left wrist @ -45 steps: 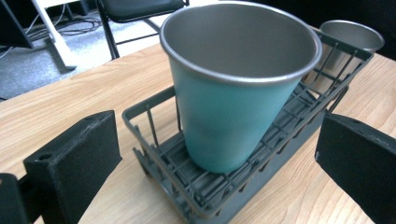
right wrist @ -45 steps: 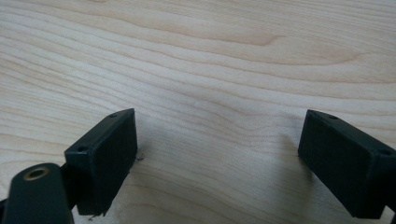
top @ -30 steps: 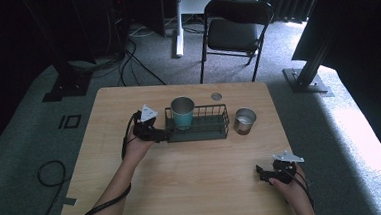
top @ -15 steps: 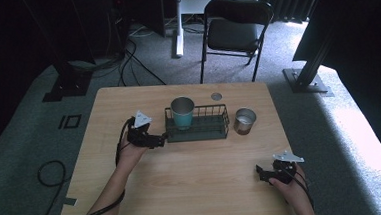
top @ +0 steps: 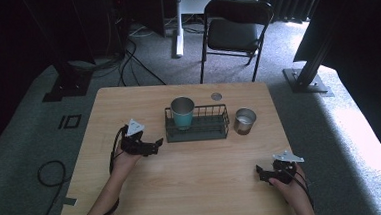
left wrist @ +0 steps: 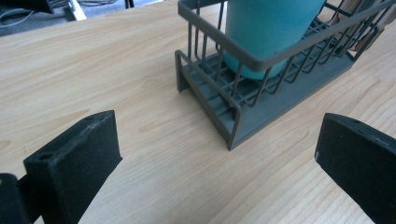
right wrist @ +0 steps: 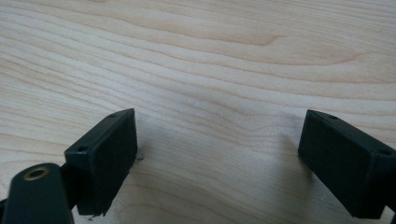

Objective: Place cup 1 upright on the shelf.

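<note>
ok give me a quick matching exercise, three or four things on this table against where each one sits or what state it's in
Things:
1. teal cup
2. metal cup
3. left gripper
4. right gripper

Places or states:
A. open, near the table's front right corner
B. standing in the wire basket, at its left end
C. on the table just right of the basket
D. open, just left of the basket

Pairs: 1-B, 2-C, 3-D, 4-A

We see a steel cup [top: 244,120] and small round lid [top: 216,96] on the wooden table [top: 128,101], folding chair [top: 234,29] behind.
</note>
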Motion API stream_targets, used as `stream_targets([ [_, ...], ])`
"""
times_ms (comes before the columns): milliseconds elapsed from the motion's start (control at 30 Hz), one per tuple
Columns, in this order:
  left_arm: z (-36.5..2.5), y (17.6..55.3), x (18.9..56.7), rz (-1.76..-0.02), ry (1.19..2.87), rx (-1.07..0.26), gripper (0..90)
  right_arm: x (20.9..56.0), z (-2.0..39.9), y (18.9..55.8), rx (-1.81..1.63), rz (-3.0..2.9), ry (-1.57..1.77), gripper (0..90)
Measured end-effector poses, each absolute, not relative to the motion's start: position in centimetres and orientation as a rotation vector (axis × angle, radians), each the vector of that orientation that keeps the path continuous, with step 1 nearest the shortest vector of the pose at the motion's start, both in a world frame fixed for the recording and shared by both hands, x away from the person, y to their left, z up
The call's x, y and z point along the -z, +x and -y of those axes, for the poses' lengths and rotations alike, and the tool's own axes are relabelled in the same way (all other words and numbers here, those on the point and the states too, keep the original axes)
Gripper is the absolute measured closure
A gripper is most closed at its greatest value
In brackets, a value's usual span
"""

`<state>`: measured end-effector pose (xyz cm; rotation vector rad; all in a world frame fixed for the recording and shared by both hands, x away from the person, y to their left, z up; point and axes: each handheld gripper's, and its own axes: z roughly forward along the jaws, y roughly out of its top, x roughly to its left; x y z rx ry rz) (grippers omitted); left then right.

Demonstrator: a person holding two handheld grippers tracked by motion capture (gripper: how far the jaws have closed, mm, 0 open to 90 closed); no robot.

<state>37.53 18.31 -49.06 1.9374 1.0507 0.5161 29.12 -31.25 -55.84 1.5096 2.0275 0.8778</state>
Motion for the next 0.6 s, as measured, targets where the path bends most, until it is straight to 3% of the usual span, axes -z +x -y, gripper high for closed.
stream_targets([
  [600,-21.3,35.7,51.7,-1.126,1.965,-0.518,0.7,55.8,31.2,29.1,-0.878,-2.027,1.509,11.4],
])
